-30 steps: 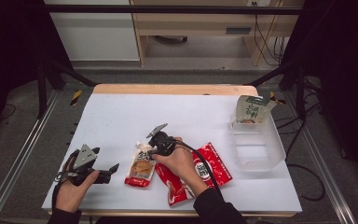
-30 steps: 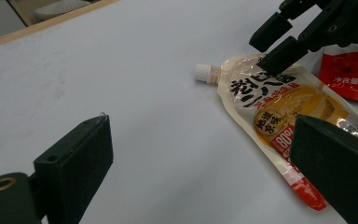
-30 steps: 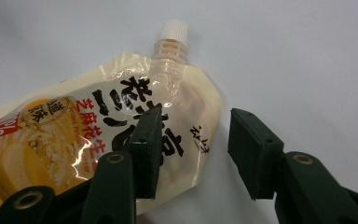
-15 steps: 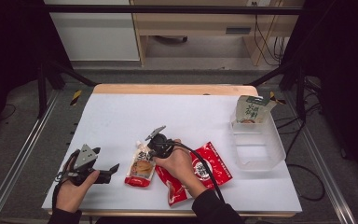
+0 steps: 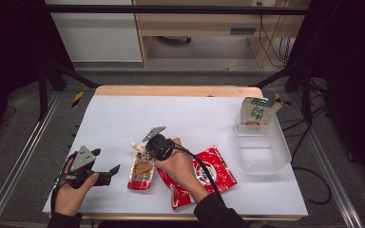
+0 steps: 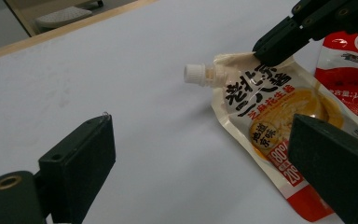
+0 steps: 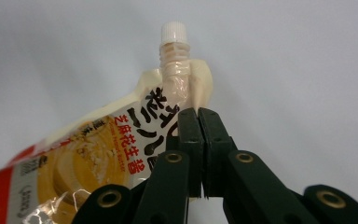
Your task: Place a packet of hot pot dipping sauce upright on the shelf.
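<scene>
High view: one white bench (image 5: pixel 123 123) bearing four items. One spouted sauce pouch (image 5: pixel 141 167) lies near the six o'clock edge, its white cap (image 5: pixel 133 145) toward eleven o'clock. The right gripper (image 5: pixel 148 148) has just been closing; its jaws are clamped together on the pouch's upper corner beside the spout, seen close in the right gripper view (image 7: pixel 199 135). Two red packets (image 5: pixel 204 178) lie just at the pouch's three o'clock, under the right hand. One clear tub (image 5: pixel 266 152) at three o'clock holds one green-topped packet (image 5: pixel 256 111). The left gripper (image 5: pixel 105 172), at the pouch's nine o'clock, rests with jaws apart, empty.
</scene>
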The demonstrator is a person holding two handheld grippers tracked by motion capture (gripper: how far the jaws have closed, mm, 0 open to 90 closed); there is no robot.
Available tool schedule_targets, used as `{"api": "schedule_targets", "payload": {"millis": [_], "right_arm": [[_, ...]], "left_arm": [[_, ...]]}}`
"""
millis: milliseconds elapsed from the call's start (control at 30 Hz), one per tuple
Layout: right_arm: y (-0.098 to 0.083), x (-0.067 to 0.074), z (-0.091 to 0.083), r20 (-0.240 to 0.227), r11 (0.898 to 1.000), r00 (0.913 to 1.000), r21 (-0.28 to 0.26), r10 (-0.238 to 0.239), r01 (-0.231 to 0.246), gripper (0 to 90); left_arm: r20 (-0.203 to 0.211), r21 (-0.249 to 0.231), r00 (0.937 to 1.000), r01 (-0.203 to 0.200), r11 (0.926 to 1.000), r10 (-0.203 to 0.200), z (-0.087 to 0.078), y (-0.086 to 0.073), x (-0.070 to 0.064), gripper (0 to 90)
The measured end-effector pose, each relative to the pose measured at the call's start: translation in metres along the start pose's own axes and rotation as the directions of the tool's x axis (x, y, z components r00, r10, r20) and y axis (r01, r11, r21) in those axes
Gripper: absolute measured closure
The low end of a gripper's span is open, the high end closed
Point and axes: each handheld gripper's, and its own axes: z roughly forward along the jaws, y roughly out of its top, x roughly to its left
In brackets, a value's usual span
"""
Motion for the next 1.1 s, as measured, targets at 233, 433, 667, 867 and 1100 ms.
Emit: {"api": "schedule_targets", "payload": {"millis": [233,433,667,867,1100], "right_arm": [[0.014,0.01,-0.026,-0.033,0.996,0.9985,-0.074,-0.044,0.041,90.0],[0.023,0.023,-0.047,-0.067,0.987,0.9933,-0.135,-0.094,0.085,90.0],[0.033,0.037,-0.062,-0.099,0.973,0.9824,-0.183,-0.158,0.138,90.0],[0.034,0.038,-0.067,-0.119,0.969,0.9765,-0.194,-0.18,0.154,90.0],[0.034,0.035,-0.076,-0.137,0.964,0.9725,-0.217,-0.188,0.156,90.0]], "left_arm": [[-0.007,-0.044,1.0,-0.007,0.999,0.007,-0.013,0.01,0.002,10.6],[0.032,-0.04,0.9988,-0.037,0.9985,0.038,-0.016,0.021,-0.003,13.5],[0.112,-0.026,0.9926,-0.044,0.9987,0.047,-0.006,0.03,-0.003,17.6],[0.156,-0.03,0.9871,-0.028,0.9991,0.033,-0.002,0.038,0.002,23.3],[0.196,-0.026,0.9777,-0.072,0.9971,0.076,0.004,0.05,0.001,33.2]]}}
